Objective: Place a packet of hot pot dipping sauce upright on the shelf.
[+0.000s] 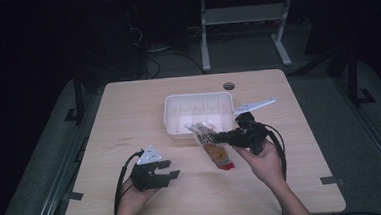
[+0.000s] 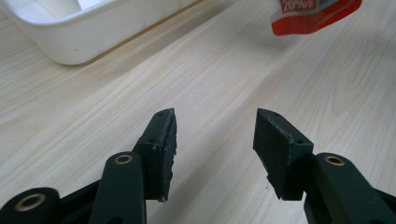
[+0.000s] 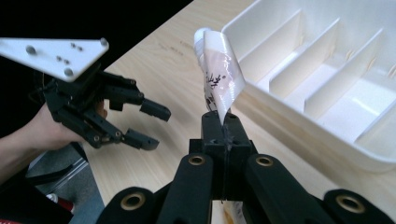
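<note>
beside the tray, a crinkled clear red-ended pouch.

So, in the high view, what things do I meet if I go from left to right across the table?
Left hand-held gripper, open → pouch, held by the right hand-held gripper, which is shut on it. The white divided tray lies behind and overlaps them, so I leave it out.
</note>
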The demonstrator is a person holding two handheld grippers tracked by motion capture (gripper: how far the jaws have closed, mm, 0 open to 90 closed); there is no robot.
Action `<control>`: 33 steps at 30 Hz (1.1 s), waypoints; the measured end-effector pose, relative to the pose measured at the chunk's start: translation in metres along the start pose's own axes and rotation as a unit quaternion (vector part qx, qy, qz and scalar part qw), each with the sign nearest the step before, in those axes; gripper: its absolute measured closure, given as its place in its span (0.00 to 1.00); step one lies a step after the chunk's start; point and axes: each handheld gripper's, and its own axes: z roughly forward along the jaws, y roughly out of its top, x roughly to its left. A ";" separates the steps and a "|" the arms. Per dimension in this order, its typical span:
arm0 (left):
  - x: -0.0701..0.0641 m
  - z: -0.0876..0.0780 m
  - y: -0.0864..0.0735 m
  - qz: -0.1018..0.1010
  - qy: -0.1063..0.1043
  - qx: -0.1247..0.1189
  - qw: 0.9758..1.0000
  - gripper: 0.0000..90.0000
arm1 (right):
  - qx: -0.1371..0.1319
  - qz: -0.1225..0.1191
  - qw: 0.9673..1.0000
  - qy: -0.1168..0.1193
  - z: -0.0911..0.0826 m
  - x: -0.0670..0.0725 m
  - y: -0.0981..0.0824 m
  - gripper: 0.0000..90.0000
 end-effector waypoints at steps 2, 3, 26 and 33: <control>0.002 -0.001 0.000 -0.002 0.002 0.000 1.000 0.53 | -0.002 -0.002 1.000 -0.004 0.000 0.002 0.007 1.00; 0.003 -0.002 -0.001 -0.003 0.003 0.000 1.000 0.53 | -0.002 -0.002 1.000 -0.006 0.000 0.003 0.011 1.00; 0.021 -0.017 -0.006 -0.026 0.023 -0.020 0.999 0.49 | -0.052 0.038 0.995 -0.076 0.033 -0.020 0.097 1.00; 0.022 -0.018 -0.006 -0.028 0.023 -0.021 0.999 0.49 | -0.062 0.057 0.992 -0.090 0.048 -0.029 0.108 1.00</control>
